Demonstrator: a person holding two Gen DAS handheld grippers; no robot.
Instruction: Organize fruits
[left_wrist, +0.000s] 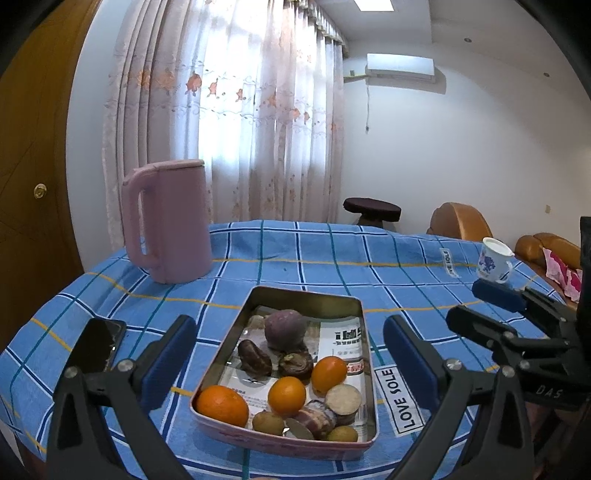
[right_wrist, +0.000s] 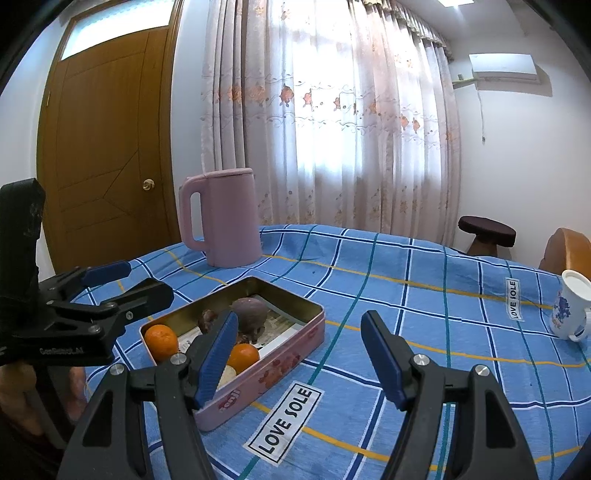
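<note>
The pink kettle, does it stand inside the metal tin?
No, the pink kettle stands on the tablecloth behind the tin, apart from it.

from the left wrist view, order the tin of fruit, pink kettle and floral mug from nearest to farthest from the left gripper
1. tin of fruit: straight ahead of the left gripper, between its open fingers.
2. pink kettle: farther back on the left.
3. floral mug: far right table edge, about as far as the kettle; too close to call.
</note>
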